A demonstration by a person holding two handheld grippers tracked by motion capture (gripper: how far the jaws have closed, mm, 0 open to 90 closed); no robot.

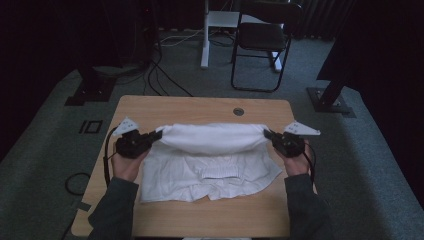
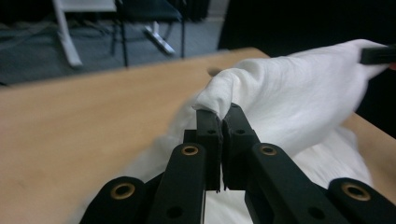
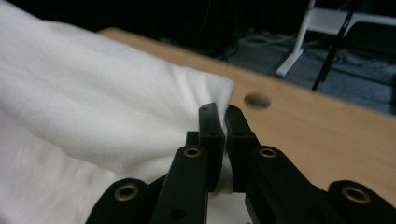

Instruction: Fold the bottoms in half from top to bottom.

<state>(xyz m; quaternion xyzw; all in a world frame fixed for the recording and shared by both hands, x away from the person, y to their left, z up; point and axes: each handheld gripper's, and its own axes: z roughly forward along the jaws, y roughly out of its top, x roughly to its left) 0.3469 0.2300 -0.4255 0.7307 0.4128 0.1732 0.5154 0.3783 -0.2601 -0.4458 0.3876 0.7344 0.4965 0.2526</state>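
- My left gripper [image 2: 220,116] has its jaws clamped on a corner of the white cotton garment [image 1: 210,160]; a fold of cloth is pinched between the two black tips.
- My right gripper [image 3: 220,112] has its jaws clamped on the opposite corner of the same garment, with white cloth squeezed between them.
- In the high view, my left gripper [image 1: 152,136] and right gripper [image 1: 269,134] stand well apart, and the far edge of the garment hangs between them in a sagging roll, lifted off the light wooden counter [image 1: 200,105].
- The near part of the garment lies crumpled on the counter, its ribbed waistband showing at the middle.
- My hands and grey sleeves come in from the near edge.
- A round hole [image 1: 238,111] sits in the counter beyond the cloth.
- A black folding chair [image 1: 262,40] stands on the grey carpet behind.
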